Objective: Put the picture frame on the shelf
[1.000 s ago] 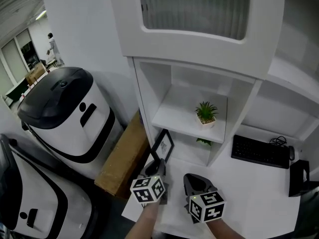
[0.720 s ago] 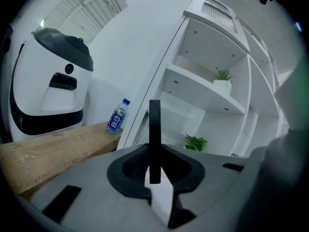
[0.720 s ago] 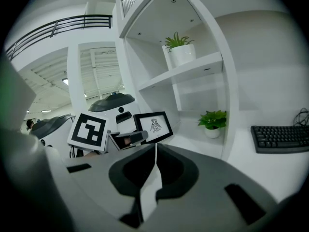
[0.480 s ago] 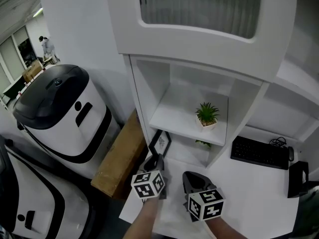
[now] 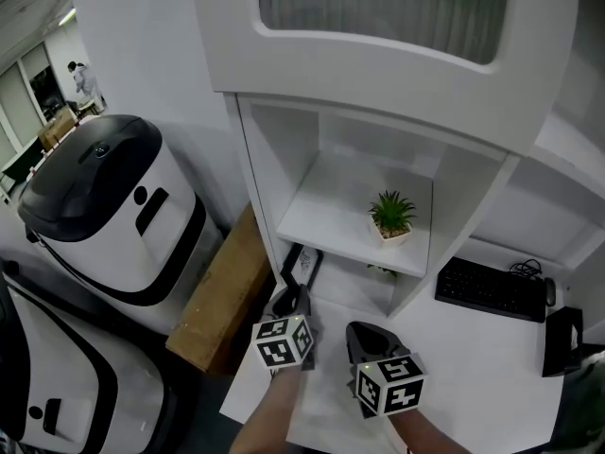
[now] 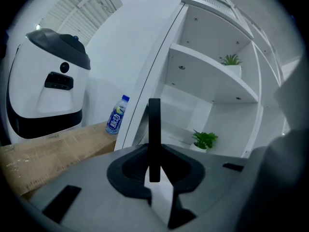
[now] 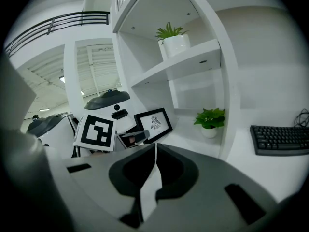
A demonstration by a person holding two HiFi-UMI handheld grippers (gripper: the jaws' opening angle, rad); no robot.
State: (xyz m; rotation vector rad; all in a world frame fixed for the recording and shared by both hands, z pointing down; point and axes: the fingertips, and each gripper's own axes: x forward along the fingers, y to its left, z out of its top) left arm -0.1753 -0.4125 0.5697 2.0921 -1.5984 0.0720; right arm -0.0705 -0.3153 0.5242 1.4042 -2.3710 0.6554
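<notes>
The picture frame (image 5: pixel 301 265) is black with a white print and stands upright at the left side of the white shelf unit's (image 5: pixel 352 223) lower opening. My left gripper (image 5: pixel 291 303) is shut on the frame's near edge. In the left gripper view the frame (image 6: pixel 154 124) shows edge-on between the jaws of the left gripper (image 6: pixel 154 170). The right gripper view shows the frame's face (image 7: pixel 153 124) beside the left gripper's marker cube (image 7: pixel 99 132). My right gripper (image 5: pixel 365 339) (image 7: pixel 155 151) is shut on nothing, just right of the left one over the desk.
A potted plant (image 5: pixel 391 218) sits on the middle shelf, a smaller one (image 5: pixel 383 270) below it. A black keyboard (image 5: pixel 489 291) lies on the desk at right. White-and-black machines (image 5: pixel 104 216), a cardboard box (image 5: pixel 222 296) and a bottle (image 6: pixel 117 114) stand left of the shelf unit.
The left gripper has carried the frame a little farther up and in toward the shelf's lower opening, and the frame now looks narrower. The right gripper has barely moved.
</notes>
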